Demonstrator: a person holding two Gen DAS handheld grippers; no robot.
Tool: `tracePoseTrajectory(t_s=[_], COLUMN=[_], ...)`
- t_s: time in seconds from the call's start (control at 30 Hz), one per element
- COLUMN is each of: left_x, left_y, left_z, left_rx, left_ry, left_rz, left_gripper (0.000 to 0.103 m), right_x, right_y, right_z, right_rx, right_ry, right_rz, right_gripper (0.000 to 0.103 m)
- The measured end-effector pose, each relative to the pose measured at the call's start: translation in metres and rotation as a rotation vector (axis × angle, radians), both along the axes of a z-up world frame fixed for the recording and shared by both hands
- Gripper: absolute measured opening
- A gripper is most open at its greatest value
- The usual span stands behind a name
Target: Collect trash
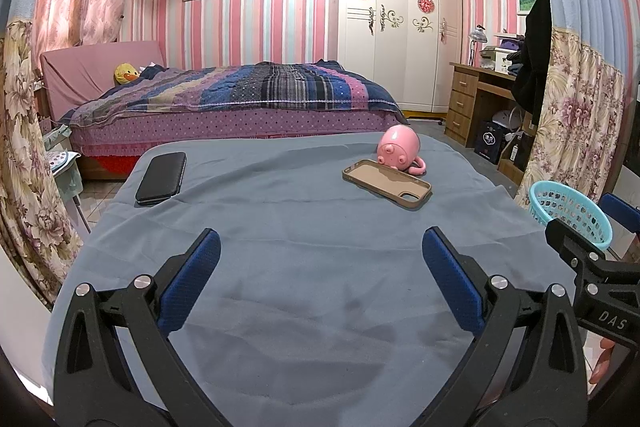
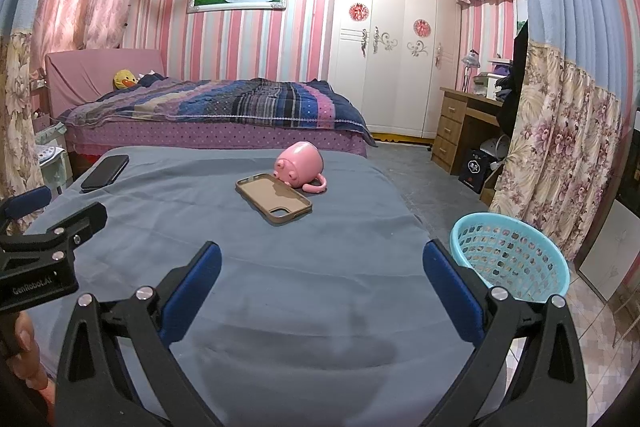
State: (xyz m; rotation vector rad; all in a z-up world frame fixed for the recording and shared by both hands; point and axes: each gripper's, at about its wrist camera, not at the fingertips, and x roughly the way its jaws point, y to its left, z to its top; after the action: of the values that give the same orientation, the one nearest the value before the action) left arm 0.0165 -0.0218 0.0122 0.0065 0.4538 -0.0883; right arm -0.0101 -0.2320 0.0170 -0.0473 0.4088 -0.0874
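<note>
Both tongs hang side by side over the near edge of the worktop (image 1: 304, 267), which is covered by a grey-blue cloth with a few soft creases. The left tongs (image 1: 321, 259) stand wide open, blue pads far apart, with nothing between them but bare cloth. The right tongs (image 2: 322, 269) are spread just as wide and hold nothing either. In the left wrist view the right tongs' black frame shows at the right edge, with fingertips of the person's hand (image 1: 604, 363) below it; in the right wrist view the left tongs' frame sits at the left edge.

No loose scrap or wrapper can be made out on the cloth. What lies there is a black phone (image 1: 162, 178) near the far left corner, flat and alone. Toward the far right a tan phone case (image 1: 387, 183) lies open side up. A pink mug (image 1: 398, 149) is tipped on its side just behind it, touching or nearly touching the case's far end, its handle resting on the cloth.

The turquoise basket (image 2: 510, 257), a plastic one with a lattice wall, stands off the worktop's right edge, just beside the right tongs' outer pad. From here its inside looks empty, though the bottom is partly hidden.

Beyond the worktop is a bed (image 2: 224, 107) with a striped quilt, and a white wardrobe (image 2: 392, 47) against the far wall.
</note>
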Motion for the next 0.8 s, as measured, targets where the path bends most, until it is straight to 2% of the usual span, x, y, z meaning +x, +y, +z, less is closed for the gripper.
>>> tracePoseTrajectory(t_s=[0.8], left_x=[0.0008], left_y=[-0.0008], left_z=[-0.0014], left_rx=[0.001], left_ry=[-0.003], left_rz=[0.001], left_gripper=[0.098], right_x=[0.0023], right_y=[-0.0020], right_z=[-0.0028], right_rx=[0.006], right_ry=[0.000], right_rz=[-0.004], right_gripper=[0.098])
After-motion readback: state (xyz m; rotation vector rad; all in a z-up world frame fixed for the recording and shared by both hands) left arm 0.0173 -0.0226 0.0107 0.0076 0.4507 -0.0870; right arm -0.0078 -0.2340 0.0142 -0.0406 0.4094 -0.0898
